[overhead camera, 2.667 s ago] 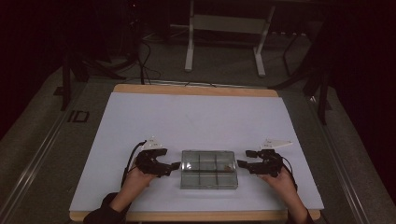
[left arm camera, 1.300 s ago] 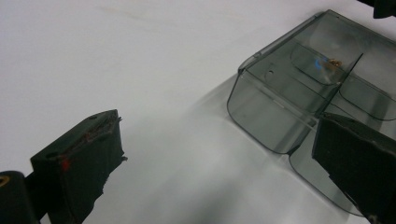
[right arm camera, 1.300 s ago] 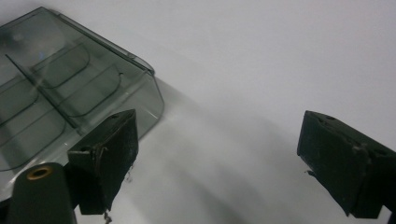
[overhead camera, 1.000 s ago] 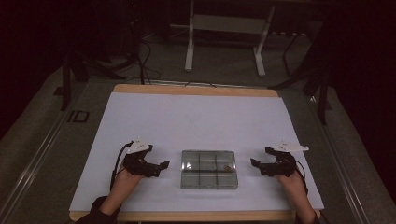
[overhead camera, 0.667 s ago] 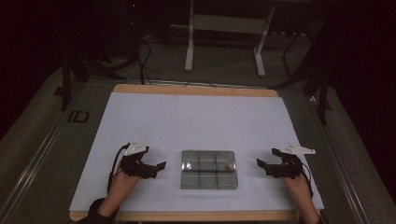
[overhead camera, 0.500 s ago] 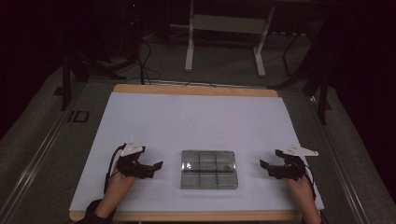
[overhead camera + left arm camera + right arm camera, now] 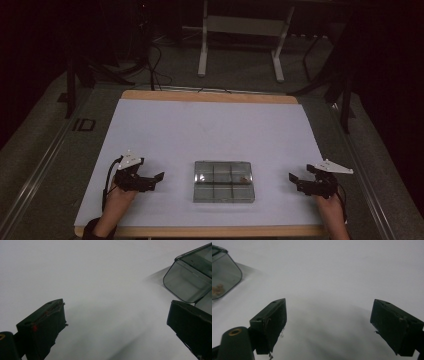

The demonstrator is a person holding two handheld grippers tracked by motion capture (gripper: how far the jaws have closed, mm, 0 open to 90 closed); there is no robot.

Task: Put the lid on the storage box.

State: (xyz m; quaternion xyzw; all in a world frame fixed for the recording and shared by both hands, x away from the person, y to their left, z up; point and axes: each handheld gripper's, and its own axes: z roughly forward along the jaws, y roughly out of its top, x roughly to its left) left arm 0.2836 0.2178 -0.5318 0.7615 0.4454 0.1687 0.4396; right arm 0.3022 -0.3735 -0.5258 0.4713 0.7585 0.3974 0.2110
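A clear plastic box (image 7: 223, 181) with several compartments lies flat near the front middle of the white table (image 7: 210, 125). A small brown item (image 7: 243, 179) sits in its right side. My left gripper (image 7: 158, 178) rests to the left of the box, apart from it, open and holding nothing. My right gripper (image 7: 294, 178) is further off to the box's right, near the table's right edge, also open and holding nothing. In the left gripper view the box corner (image 7: 187, 277) shows beyond the gripper (image 7: 117, 312). The right gripper view has the box corner (image 7: 222, 275) with the brown item (image 7: 217, 289) left of the gripper (image 7: 329, 311).
A wooden strip (image 7: 210, 96) runs along the table's far edge. A metal stand (image 7: 240, 30) and cables stand on the dark floor behind the table. The person's hands come in at the front corners.
Both grippers have drawn outward from the box's sides, the left one leftward and the right one toward the right edge. The box has stayed in place.
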